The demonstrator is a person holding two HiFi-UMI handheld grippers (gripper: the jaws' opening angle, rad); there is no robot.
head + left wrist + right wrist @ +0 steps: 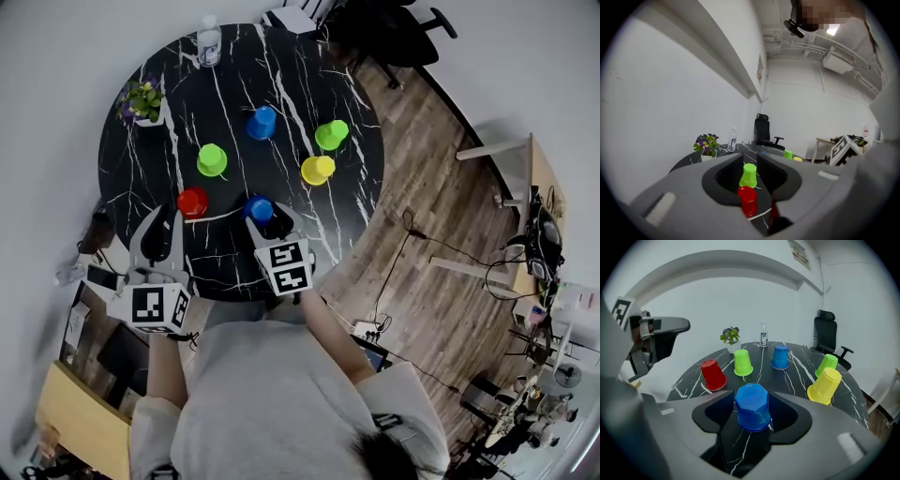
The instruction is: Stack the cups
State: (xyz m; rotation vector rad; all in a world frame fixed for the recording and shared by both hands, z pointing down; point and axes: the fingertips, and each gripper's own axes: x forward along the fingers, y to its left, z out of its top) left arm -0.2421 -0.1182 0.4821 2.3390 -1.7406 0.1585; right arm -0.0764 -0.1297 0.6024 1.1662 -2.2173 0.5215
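Note:
Several upturned cups stand on the round black marble table (281, 75). My right gripper (267, 215) (752, 412) is shut on the near blue cup (259, 208) (751, 407), which fills the space between both pads and rests on the table. To its left stands the red cup (192, 202) (747, 200). My left gripper (166, 217) (751, 162) points at it from just short of it, jaws only a narrow slit apart and holding nothing. Farther off are a lime cup (212, 159) (742, 363), a second blue cup (262, 123), a green cup (331, 134) and a yellow cup (317, 170) (825, 386).
A potted plant (142, 98) and a water bottle (209, 42) stand at the table's far left rim. A black office chair (394, 33) is behind the table. On the wooden floor to the right are a desk (539, 178) and cables (441, 248).

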